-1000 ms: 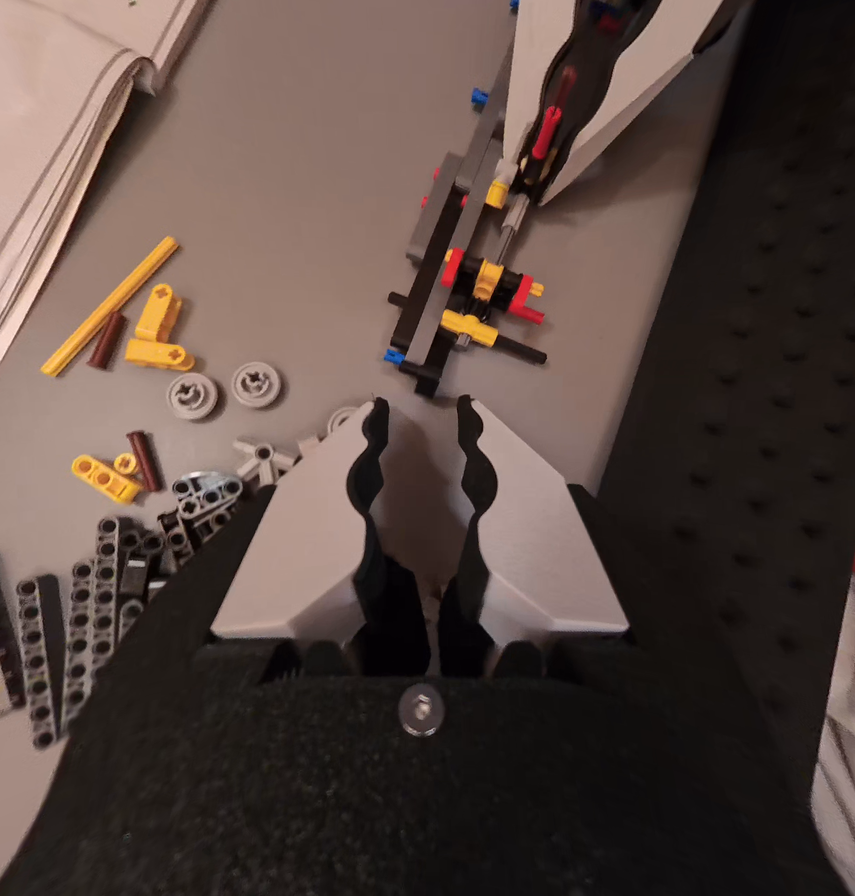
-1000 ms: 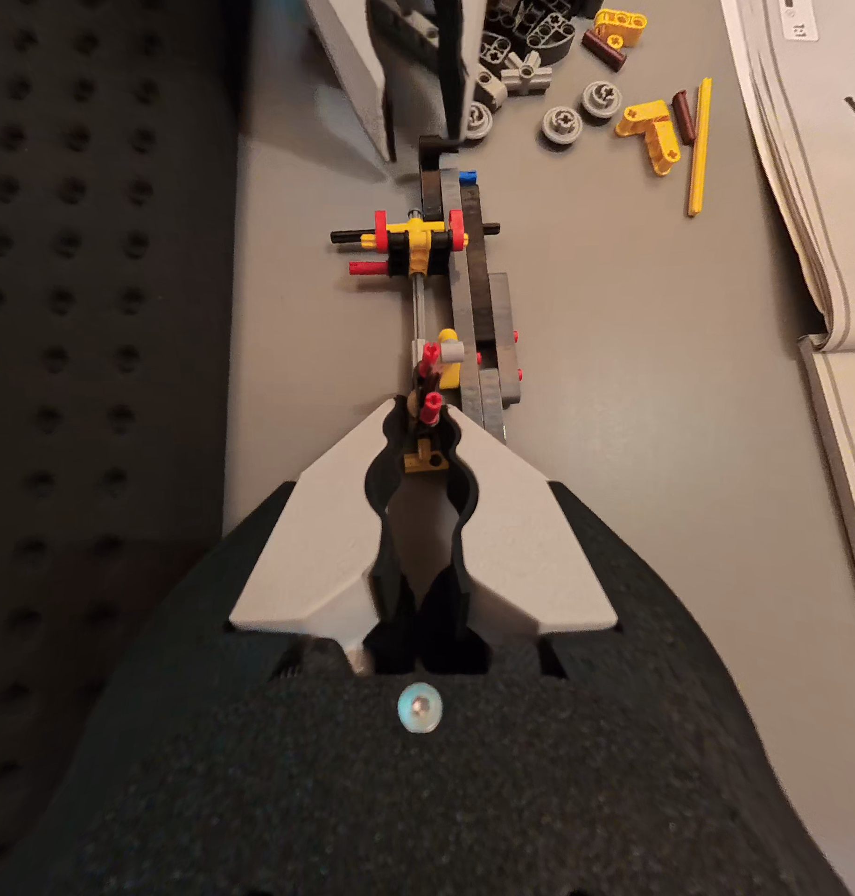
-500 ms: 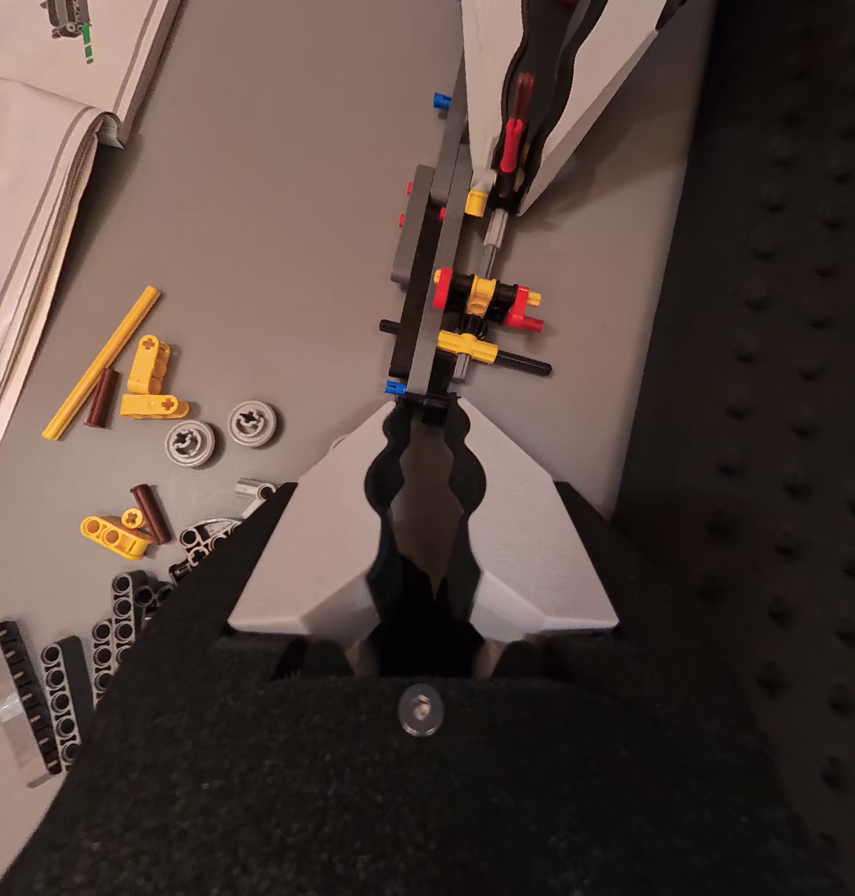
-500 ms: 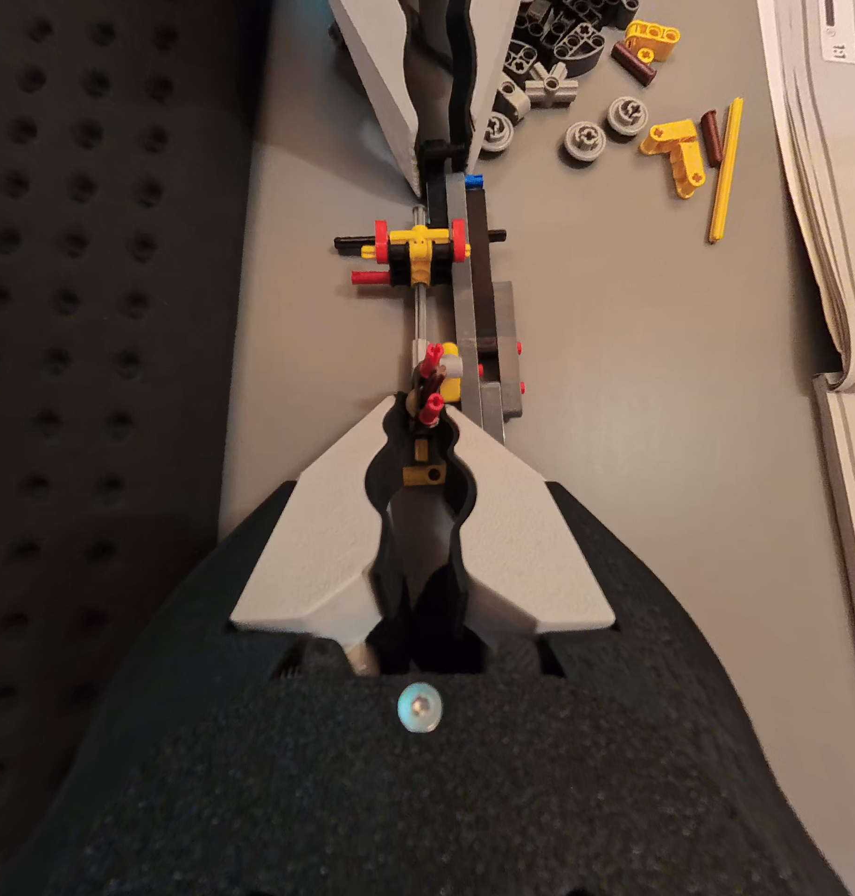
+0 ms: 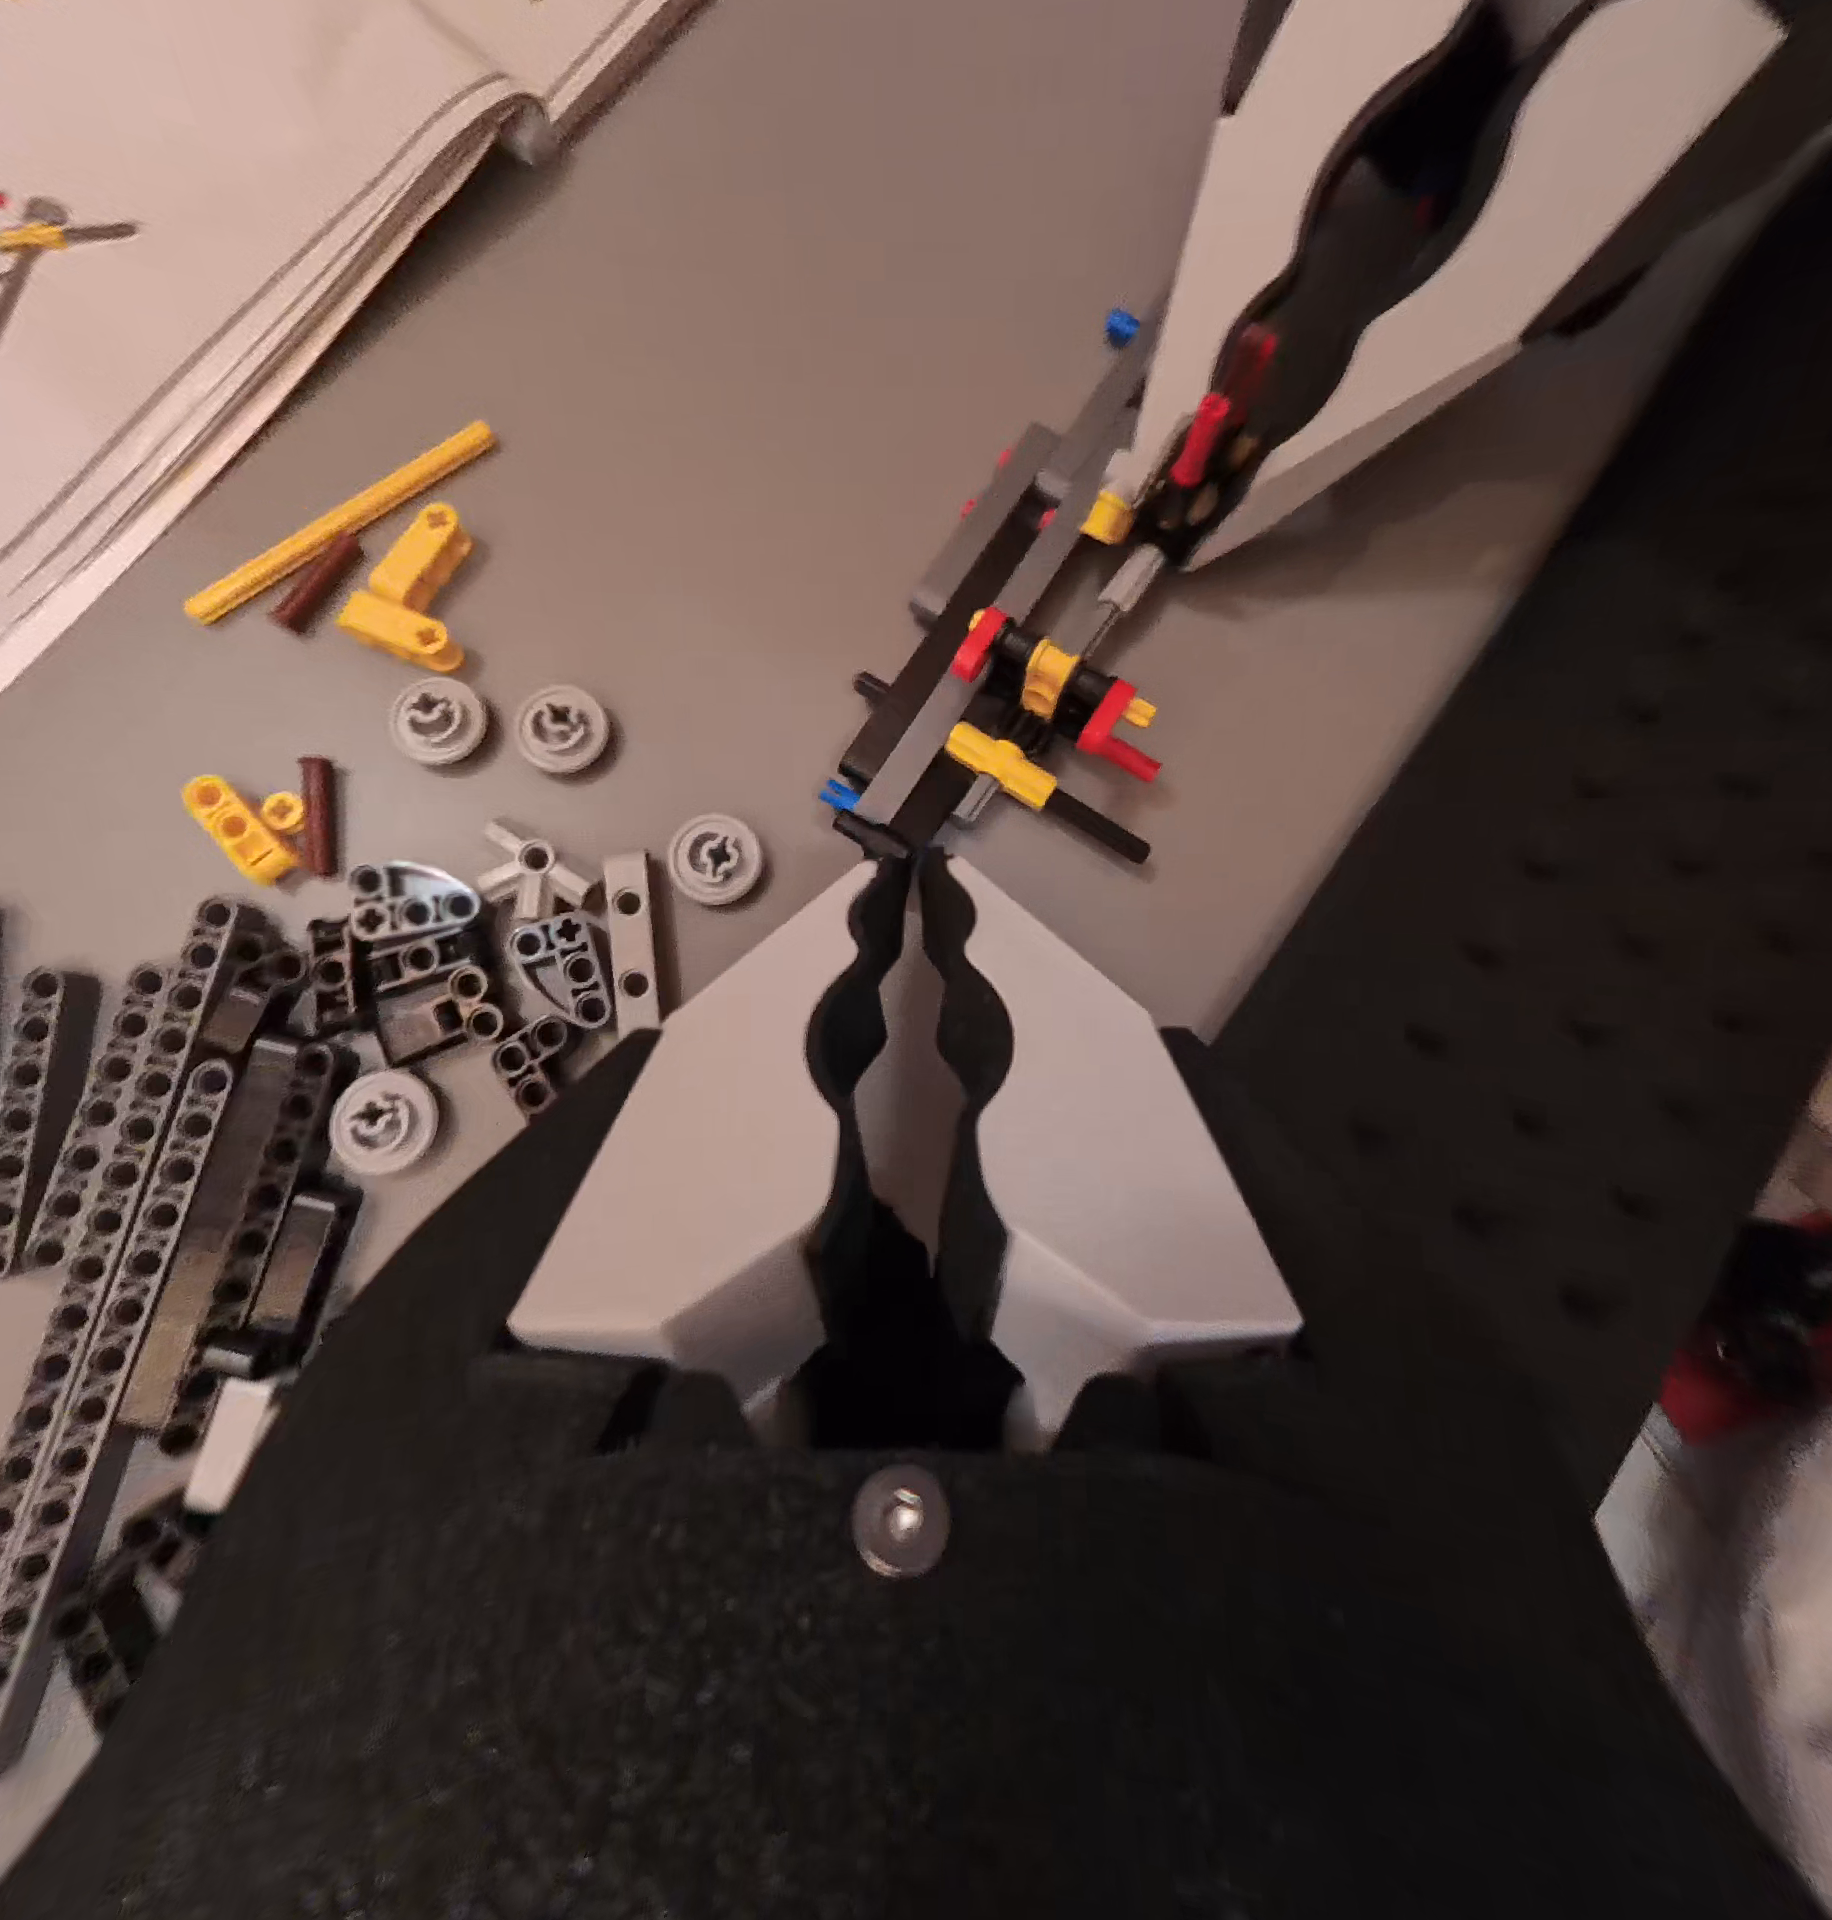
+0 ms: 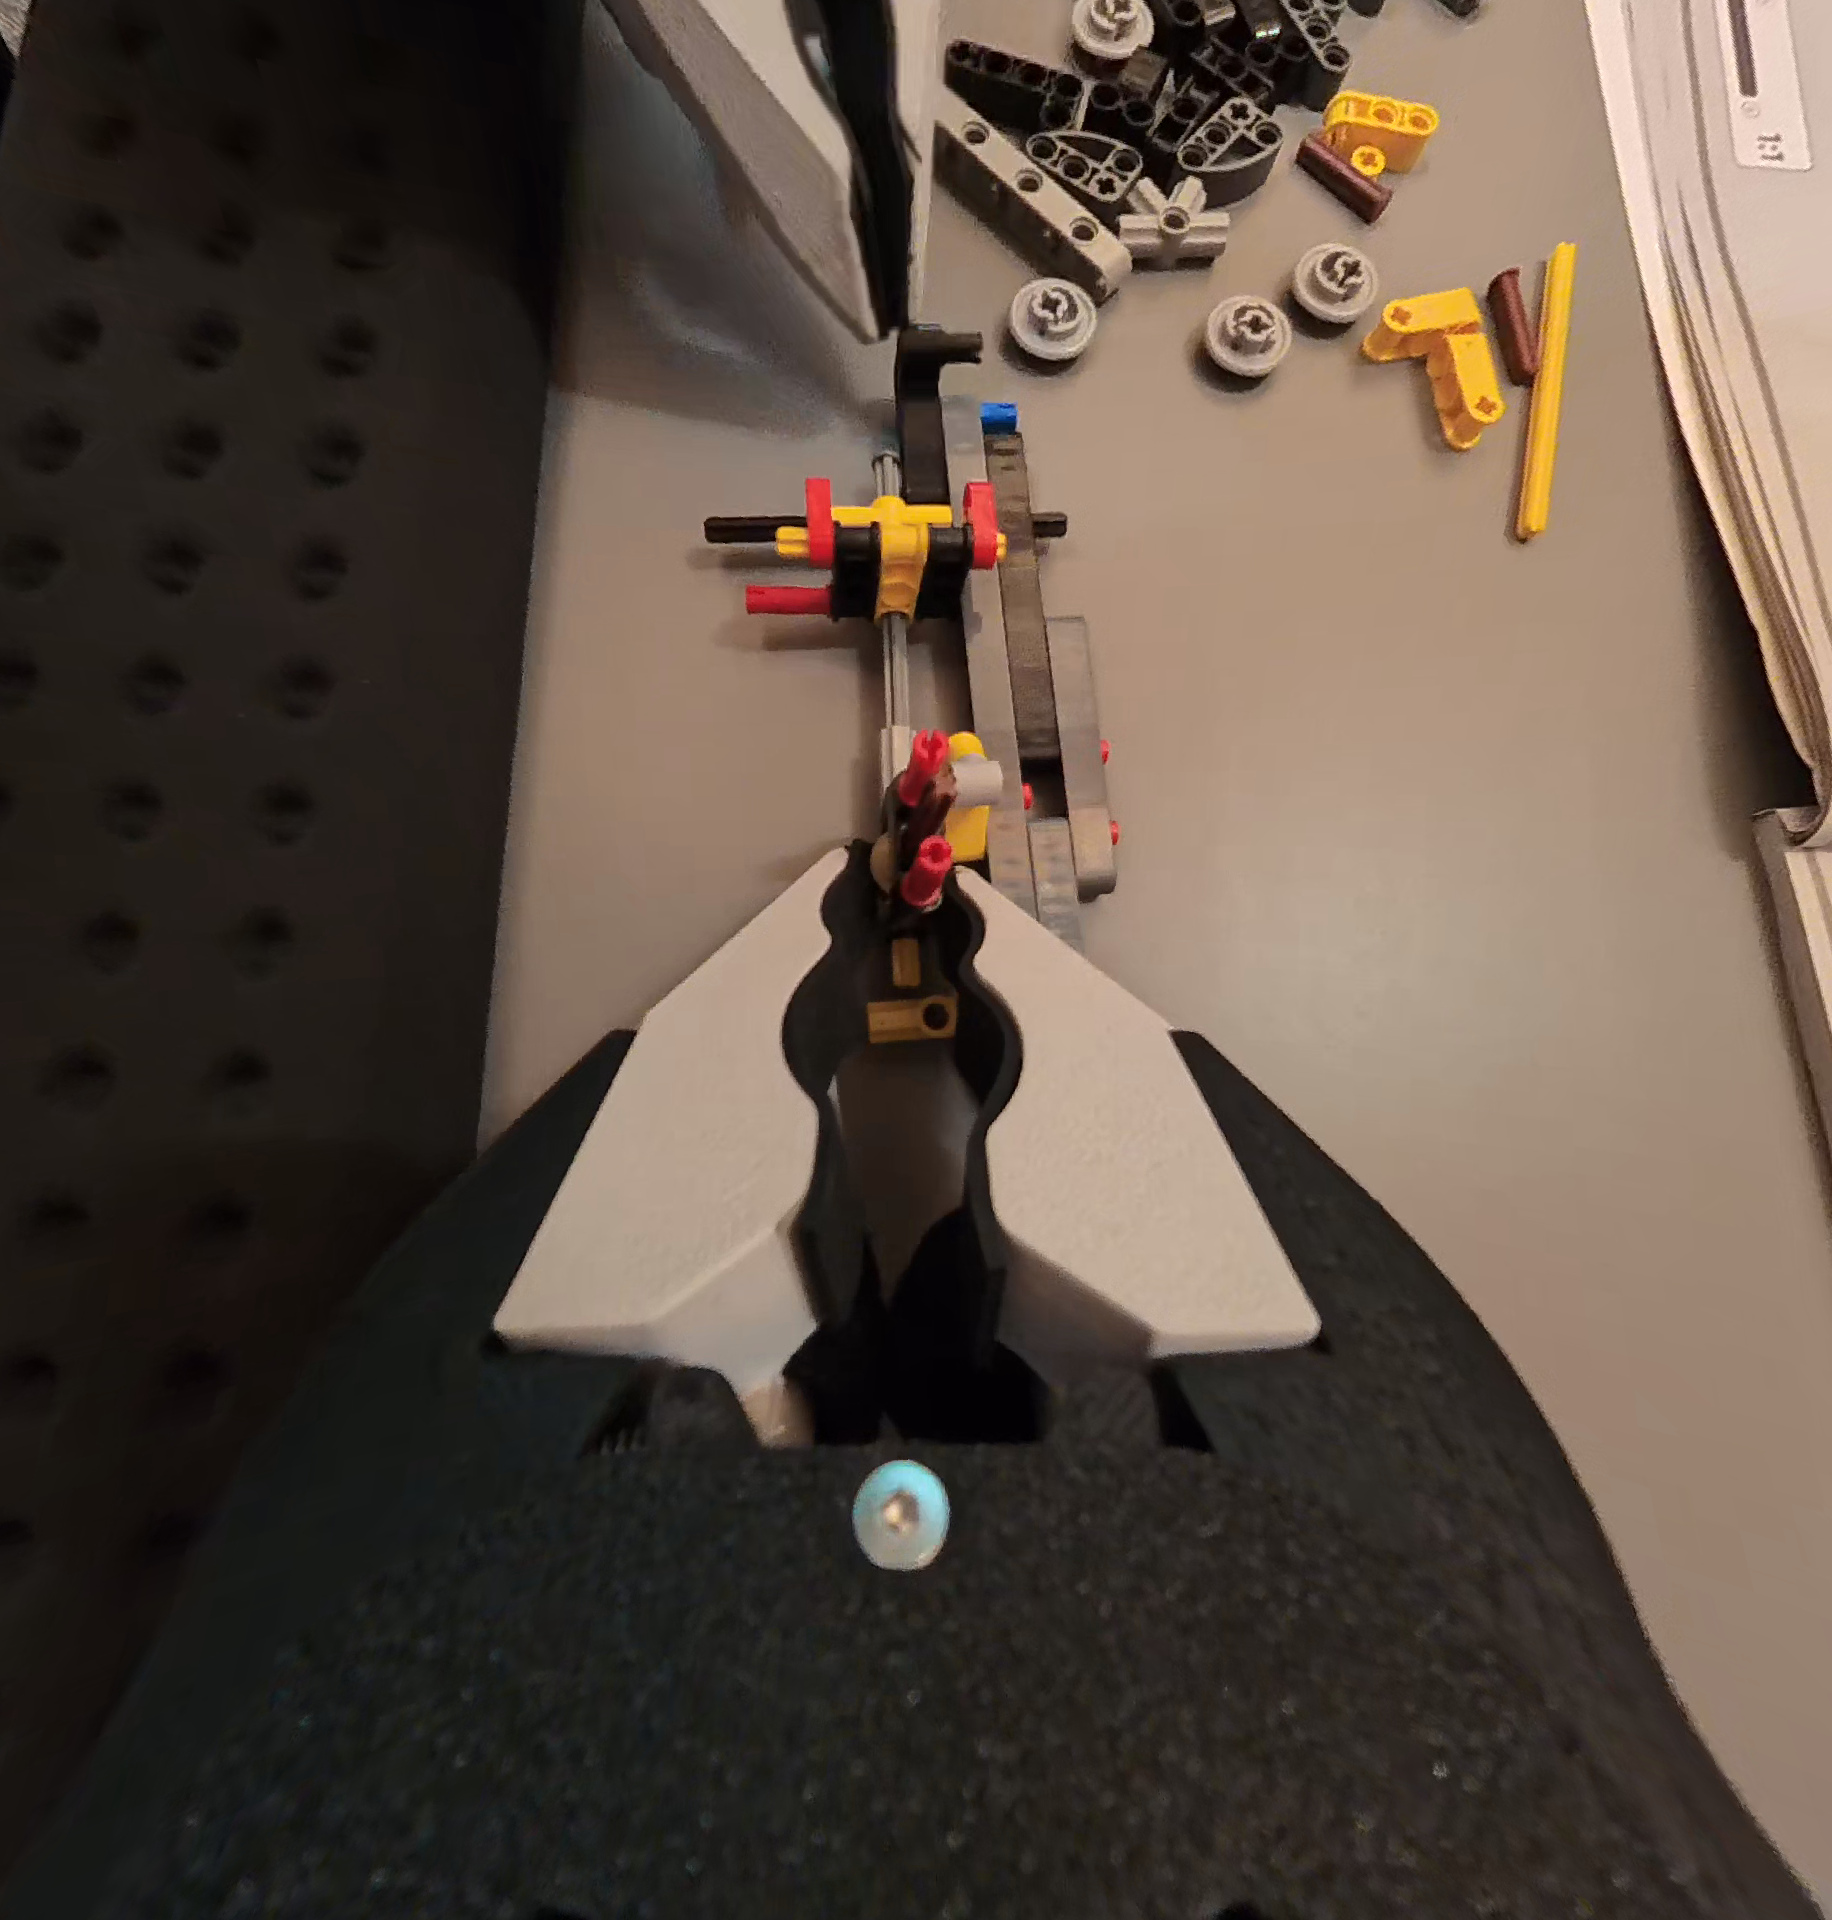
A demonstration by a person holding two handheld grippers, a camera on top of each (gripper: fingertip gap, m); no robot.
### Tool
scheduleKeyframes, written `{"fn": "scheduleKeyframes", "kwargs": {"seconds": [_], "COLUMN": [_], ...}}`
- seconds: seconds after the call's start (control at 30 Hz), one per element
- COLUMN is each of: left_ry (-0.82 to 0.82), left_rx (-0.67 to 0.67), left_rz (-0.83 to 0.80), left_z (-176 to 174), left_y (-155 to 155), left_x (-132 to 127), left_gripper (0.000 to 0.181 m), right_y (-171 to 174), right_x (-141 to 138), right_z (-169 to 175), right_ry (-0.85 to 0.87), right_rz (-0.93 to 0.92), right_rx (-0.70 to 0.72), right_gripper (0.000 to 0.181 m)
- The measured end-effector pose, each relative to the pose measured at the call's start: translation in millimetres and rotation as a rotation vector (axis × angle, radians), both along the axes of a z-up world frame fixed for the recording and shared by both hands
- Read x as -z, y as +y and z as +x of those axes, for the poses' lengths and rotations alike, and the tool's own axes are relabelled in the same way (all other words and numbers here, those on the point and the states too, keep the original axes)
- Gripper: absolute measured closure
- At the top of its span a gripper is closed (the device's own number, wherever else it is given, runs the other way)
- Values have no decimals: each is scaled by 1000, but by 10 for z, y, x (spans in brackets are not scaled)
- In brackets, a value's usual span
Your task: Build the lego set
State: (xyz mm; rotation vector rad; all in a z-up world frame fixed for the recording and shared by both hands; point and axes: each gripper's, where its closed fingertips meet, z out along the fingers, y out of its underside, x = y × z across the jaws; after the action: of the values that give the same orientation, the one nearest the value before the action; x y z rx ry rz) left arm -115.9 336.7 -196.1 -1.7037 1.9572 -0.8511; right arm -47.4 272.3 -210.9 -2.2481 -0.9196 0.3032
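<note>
A long lego assembly (image 5: pixel 922 748) of grey and black beams with red and yellow pins lies on the grey table (image 5: pixel 746 364). My left gripper (image 5: pixel 907 871) has its jaws closed to a thin gap on the black piece at the assembly's near end. My right gripper (image 6: pixel 907 883) is shut on the opposite end, with red pins (image 6: pixel 927 868) and a yellow connector (image 6: pixel 912 1018) between its fingers. Each gripper shows in the other view: the right gripper (image 5: pixel 1182 520) at the top right, the left gripper (image 6: pixel 896 322) at the top, touching the assembly's (image 6: pixel 1026 644) black end piece.
Loose parts lie left of the assembly: a pile of black and grey beams (image 5: pixel 164 1143), grey round discs (image 5: pixel 559 727), yellow connectors (image 5: pixel 413 582) and a yellow axle (image 5: pixel 340 520). An open instruction booklet (image 5: pixel 216 156) lies beyond them. A black perforated mat (image 5: pixel 1566 831) borders the table. One gripper's finger ends stand about 10 centimetres off the other's. Left tips and right tips are each some 15 centimetres from the yellow axle (image 5: pixel 340 520). Seen from the right wrist view (image 6: pixel 1547 387) as well.
My left gripper moved up to the assembly's black end and closed from wide open to a thin gap on it, then tilted. My right gripper kept its hold.
</note>
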Motion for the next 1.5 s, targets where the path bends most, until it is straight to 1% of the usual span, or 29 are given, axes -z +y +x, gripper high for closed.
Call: {"fn": "scheduleKeyframes", "kwargs": {"seconds": [0.17,0.23,0.33,0.57,0.73,0.83,0.9,1.0,1.03,1.07,1.1,1.23,1.37,1.43,1.5], "left_ry": [94,77,101,92,57,80,86,92,92,90,91,85,85,86,89], "left_rx": [-108,-133,-227,-317,-430,-464,-462,-408,-388,-358,-340,-303,-299,-294,-258], "left_rz": [112,47,1,-82,-303,-336,-334,-331,-346,-378,-413,-479,-433,-381,-317], "left_z": [-80,-39,9,109,139,153,164,139,138,142,145,160,171,166,157], "left_y": [37,-78,-38,2,60,63,50,21,6,-34,-65,-141,-130,-112,-112], "left_x": [47,38,157,156,96,133,135,128,118,96,77,56,70,85,93], "left_gripper": [180,181,181,181,181,179,179,177,172,163,159,161,163,167,167], "right_y": [13,13,13,6,9,18,23,7,4,4,4,3,10,14,14], "right_x": [-1,-1,0,0,5,7,6,6,6,6,6,6,5,5,5], "right_z": [-4,-4,-5,-36,-38,-48,-55,-51,-49,-49,-49,-50,-57,-63,-63], "right_ry": [21,16,10,-16,-63,-96,-94,-79,-78,-77,-73,-63,-62,-60,-61], "right_rz": [-9,-6,-4,18,46,67,67,67,68,69,67,67,61,58,58], "right_rx": [37,44,54,24,13,17,24,21,21,22,24,29,30,24,12], "right_gripper": [171,171,171,171,171,171,171,171,171,171,171,171,171,171,171]}}
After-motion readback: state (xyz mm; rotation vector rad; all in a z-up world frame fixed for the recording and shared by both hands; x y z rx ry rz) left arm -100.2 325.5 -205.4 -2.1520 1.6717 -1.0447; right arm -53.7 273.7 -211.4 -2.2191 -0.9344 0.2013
